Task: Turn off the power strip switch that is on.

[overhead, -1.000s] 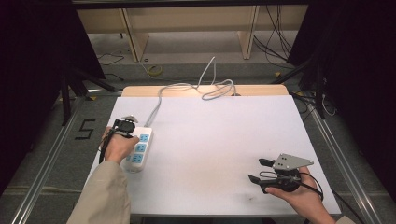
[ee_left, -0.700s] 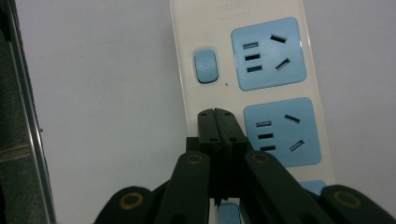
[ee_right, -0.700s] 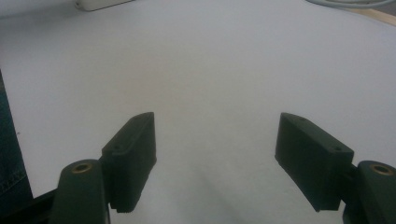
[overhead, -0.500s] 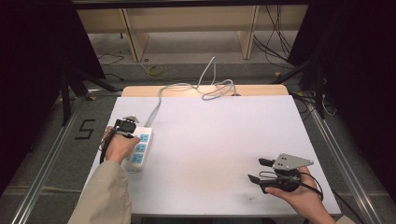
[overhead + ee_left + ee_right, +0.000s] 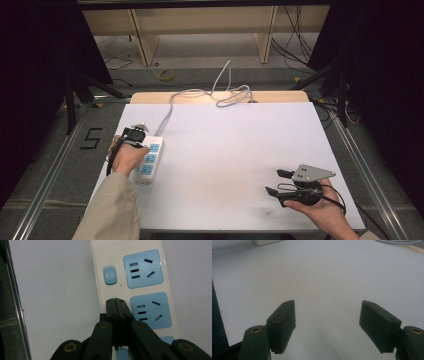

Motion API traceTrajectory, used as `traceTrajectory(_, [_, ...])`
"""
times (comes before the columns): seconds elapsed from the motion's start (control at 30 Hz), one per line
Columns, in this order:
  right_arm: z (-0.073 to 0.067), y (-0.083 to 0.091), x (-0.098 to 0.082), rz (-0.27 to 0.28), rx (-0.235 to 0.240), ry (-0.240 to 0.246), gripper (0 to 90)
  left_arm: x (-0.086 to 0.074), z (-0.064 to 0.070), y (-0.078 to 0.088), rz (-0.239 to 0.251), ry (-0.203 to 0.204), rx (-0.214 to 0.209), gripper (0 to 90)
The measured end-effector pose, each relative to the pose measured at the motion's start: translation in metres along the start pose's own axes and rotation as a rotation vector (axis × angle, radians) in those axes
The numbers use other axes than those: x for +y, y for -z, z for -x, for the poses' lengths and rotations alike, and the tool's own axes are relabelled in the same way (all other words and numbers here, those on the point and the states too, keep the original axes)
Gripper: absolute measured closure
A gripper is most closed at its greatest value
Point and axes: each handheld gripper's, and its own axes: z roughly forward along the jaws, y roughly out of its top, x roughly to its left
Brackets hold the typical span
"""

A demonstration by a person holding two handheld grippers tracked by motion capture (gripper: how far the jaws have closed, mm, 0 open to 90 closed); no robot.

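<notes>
The left gripper [image 5: 115, 300], black and two-jawed, has its jaws pressed tight together with nothing between them, the joined tips poised over the cream plastic power strip with pale blue sockets [image 5: 140, 290], just below the small blue rocker switch [image 5: 110, 275] and beside the second socket. Whether the tips actually touch the casing cannot be told. In the high view that strip [image 5: 147, 161] lies near the left edge of the white table top [image 5: 240, 150], its grey-white cable [image 5: 200, 95] running off toward the far edge, with the left gripper [image 5: 134, 135] over its far end. The likely aim is a press on the switch, and the risks follow from that: the closed tips sit off the rocker, so a push from here could land on bare casing; a slanted push could skid the light strip toward the table edge. The right gripper [image 5: 327, 322], jaws spread wide and empty, hovers over bare table, well apart from the strip [image 5: 265, 242], so nothing braces it against sliding.
</notes>
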Motion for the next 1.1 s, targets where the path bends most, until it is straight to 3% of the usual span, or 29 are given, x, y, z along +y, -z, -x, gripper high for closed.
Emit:
traceTrajectory(0.37, [0.0001, -0.0003, 0.0004, 0.002, -0.001, 0.0, 29.5, 0.0006, 0.0013, 0.0002, -0.003, -0.014, 0.008, 90.0])
traceTrajectory(1.1, [0.0007, 0.0003, 0.0006, 0.005, -0.003, -0.004, 29.5, 0.0001, -0.0045, 0.0042, 0.008, 0.002, -0.008, 90.0])
